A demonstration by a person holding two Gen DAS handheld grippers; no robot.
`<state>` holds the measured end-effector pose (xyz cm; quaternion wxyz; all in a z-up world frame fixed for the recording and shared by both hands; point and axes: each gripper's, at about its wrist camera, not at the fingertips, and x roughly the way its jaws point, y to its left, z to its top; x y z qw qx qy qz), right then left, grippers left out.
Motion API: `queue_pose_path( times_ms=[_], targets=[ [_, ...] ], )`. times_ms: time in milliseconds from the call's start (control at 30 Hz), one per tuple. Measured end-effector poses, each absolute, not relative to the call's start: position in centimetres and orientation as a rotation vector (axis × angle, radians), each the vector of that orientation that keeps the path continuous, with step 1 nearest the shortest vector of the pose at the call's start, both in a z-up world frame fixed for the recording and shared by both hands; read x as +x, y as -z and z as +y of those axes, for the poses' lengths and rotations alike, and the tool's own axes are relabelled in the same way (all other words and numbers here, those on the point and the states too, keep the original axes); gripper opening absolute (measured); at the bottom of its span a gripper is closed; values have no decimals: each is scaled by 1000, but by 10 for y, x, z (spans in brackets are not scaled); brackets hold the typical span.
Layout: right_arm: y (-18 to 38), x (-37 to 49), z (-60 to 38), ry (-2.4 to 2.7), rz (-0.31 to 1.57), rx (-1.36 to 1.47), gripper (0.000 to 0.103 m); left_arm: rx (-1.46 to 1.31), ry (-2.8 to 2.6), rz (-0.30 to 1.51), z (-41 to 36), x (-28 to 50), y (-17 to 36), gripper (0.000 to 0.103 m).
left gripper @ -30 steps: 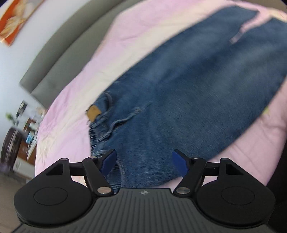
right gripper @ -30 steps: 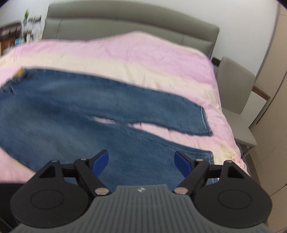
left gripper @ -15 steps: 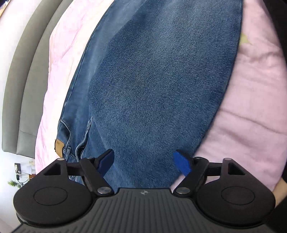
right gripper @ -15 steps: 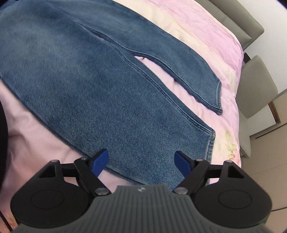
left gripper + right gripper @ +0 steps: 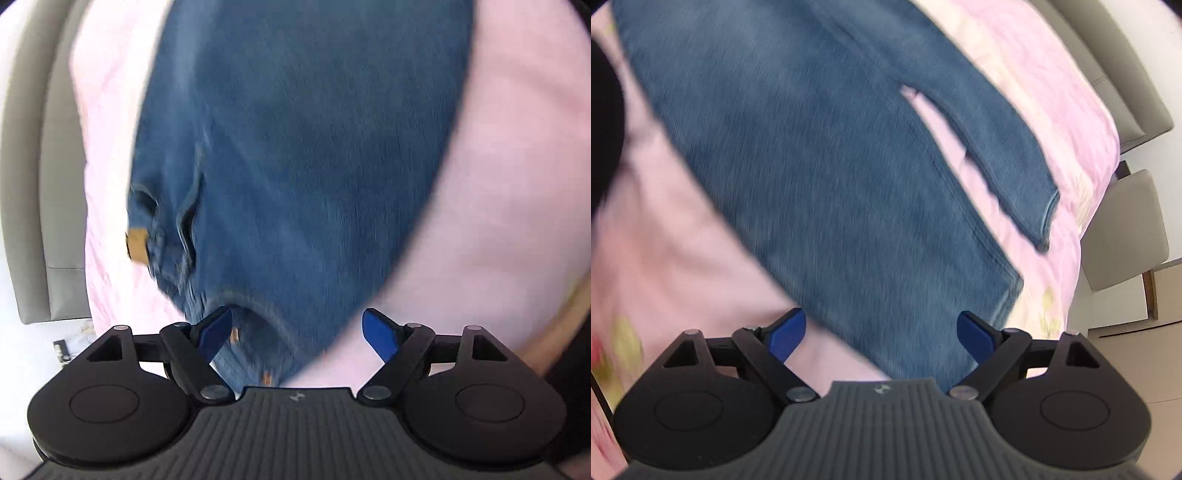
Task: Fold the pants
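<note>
Spread flat across the pink bedspread [image 5: 498, 184], the blue jeans [image 5: 295, 147] lie unfolded, front side up. Left wrist view: waistband end nearest the camera, tan leather patch [image 5: 136, 245] at the waistband's left edge, a pocket opening just right of it, a copper rivet low on the denim close to the gripper body. Frame is motion-blurred; finer stitching unreadable. Left gripper [image 5: 297, 330] hovers over the waistband corner, jaws spread wide, blue fingertips [image 5: 216, 328] well apart, nothing between them; left fingertip overlaps the denim edge in the picture, right fingertip sits over bare bedspread. Contact with the cloth cannot be told. Right wrist view: both legs of the jeans [image 5: 831, 166] run away toward the upper right, split by a narrow wedge of pink bedspread [image 5: 665, 240]; near leg's hem ends beside the right fingertip, far leg's hem ends further up and right. Right gripper [image 5: 881, 330] also wide open and empty, poised over the lower edge of the near leg close to its hem; left fingertip over bedspread, right fingertip at the hem's edge. Faint floral print on the bedspread near the bed's corner. Grey upholstered headboard [image 5: 1126, 74] beyond the bed at top right; grey chair [image 5: 1126, 229] just beside the bed's right edge. Headboard [image 5: 40, 166] also visible along the left of the left wrist view.
</note>
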<state>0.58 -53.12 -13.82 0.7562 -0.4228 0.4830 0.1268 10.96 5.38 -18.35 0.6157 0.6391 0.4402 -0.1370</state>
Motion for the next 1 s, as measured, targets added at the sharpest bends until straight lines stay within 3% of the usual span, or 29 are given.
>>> queue_pose_path(
  times_ms=[167,433,533,600,800,1000],
  targets=[
    [138,-4,-549,-225,1022,-844,83,1506,251,1035,81,121,208,93],
    [146,-14,-541,-265,945,-1009,79,1386,181,978,78,127,212,87],
    [158,-2,-534,-226,950,-1026,61,1304,156,985,82,127,209,77],
    [163,5,-523,-238,1007,-1029,30,1295,151,964,83,125,205,63],
    [132,5,-513,-128,985,-970,10,1201,114,902,80,119,178,31],
    [57,-6,-507,-24,793,-893,3,966,34,814,83,125,116,26]
  ],
)
